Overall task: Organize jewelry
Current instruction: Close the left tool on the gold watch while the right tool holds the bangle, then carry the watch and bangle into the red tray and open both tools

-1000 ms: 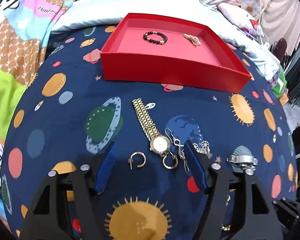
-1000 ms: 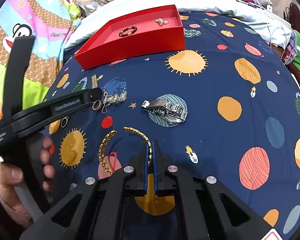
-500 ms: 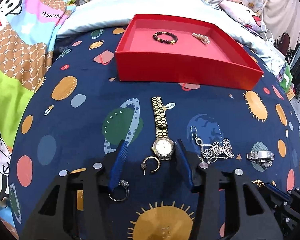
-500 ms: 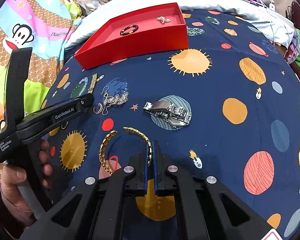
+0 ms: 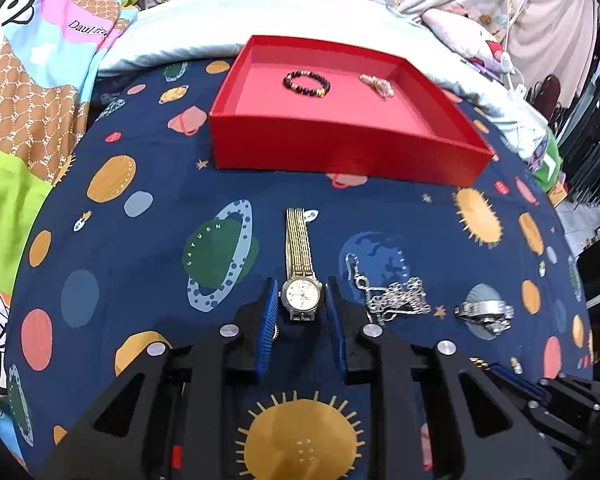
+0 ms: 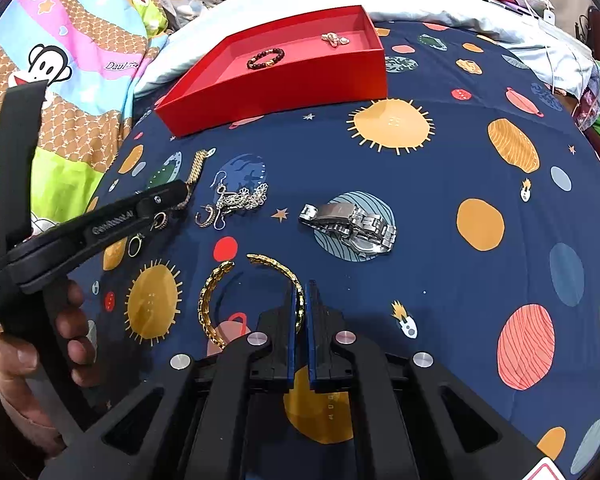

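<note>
A gold watch (image 5: 301, 298) lies on the space-print cloth, its strap pointing toward the red tray (image 5: 340, 148). My left gripper (image 5: 301, 280) straddles the watch face. Its jaws are closing, with a thin gap still showing on each side of the face. The right wrist view shows this gripper (image 6: 156, 204) low over the watch strap (image 6: 196, 168). My right gripper (image 6: 300, 292) is shut on one end of a gold open bangle (image 6: 210, 300) that rests on the cloth. In the tray (image 6: 276, 92) lie a dark bead bracelet (image 5: 306, 84) and a small pink-gold piece (image 5: 376, 84).
A silver chain with an ear hook (image 5: 396, 296) and a silver watch (image 5: 484, 314) lie right of the gold watch. Small hoops and a ring (image 6: 135, 244) sit by the left gripper. A person's hand (image 6: 60, 340) holds its handle. Cartoon-print bedding rises on the left.
The left gripper has shifted from over the hoop earring to centre on the gold watch face, and its jaws have narrowed a lot. The right gripper and the bangle have not moved.
</note>
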